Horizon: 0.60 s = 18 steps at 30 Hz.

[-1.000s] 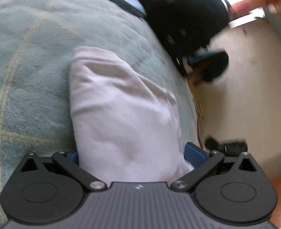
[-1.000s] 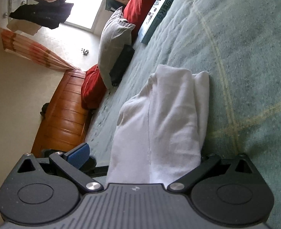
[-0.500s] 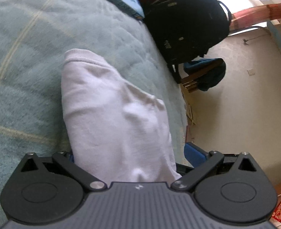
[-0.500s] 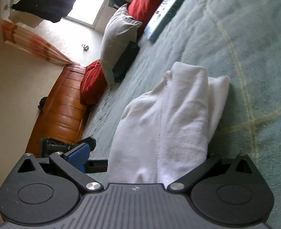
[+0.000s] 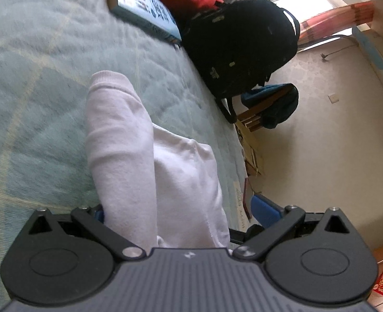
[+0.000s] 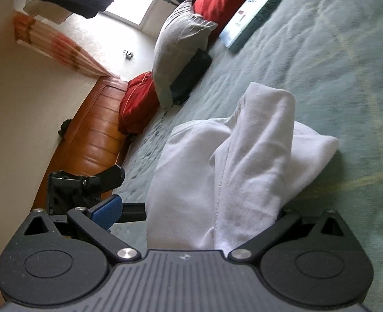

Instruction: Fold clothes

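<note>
Both grippers carry one white garment over the bed, fold partly made.

The left gripper [image 5: 177, 208] and right gripper [image 6: 191, 208] each have white garment [image 5: 150, 161] bunched between wide-set blue pads; whether the jaws truly pinch it I cannot tell. The garment [image 6: 243, 161] runs toward 12 o'clock, already doubled into a long roll on the green blanket [image 5: 35, 78]. Seemingly left: lay it flat, make the final fold, let go. A book [image 6: 253, 13] lies at 1 o'clock, well apart.
</note>
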{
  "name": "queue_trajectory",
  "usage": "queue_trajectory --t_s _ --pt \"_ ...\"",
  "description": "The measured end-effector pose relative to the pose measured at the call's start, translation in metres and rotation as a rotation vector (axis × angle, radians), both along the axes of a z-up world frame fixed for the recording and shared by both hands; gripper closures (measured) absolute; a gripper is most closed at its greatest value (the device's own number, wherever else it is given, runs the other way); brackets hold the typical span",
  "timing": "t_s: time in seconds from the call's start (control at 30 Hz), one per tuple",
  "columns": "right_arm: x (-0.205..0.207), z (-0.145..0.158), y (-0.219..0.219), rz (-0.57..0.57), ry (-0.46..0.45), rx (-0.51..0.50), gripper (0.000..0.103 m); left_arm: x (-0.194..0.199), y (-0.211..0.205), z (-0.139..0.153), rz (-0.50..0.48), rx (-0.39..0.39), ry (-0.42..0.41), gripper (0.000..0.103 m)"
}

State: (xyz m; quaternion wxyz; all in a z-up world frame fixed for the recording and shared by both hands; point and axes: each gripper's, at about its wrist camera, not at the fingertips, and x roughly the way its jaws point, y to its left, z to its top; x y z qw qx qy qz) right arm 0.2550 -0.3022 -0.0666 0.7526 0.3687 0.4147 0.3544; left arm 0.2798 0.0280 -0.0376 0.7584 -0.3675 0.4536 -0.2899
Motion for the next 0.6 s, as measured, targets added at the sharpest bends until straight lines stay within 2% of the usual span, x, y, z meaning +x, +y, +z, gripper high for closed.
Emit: queue_trajectory --t_s 0.3,0.6 --pt "0.021 0.015 0.081 0.105 -0.005 -0.016 0.0 -0.011 0.067 0.017 0.092 0.049 -0.032 0.002" --pt "0.045 0.026 0.208 0.205 0.02 -0.017 0.0 -0.02 0.173 0.034 0.224 0.1 -0.051 0.002"
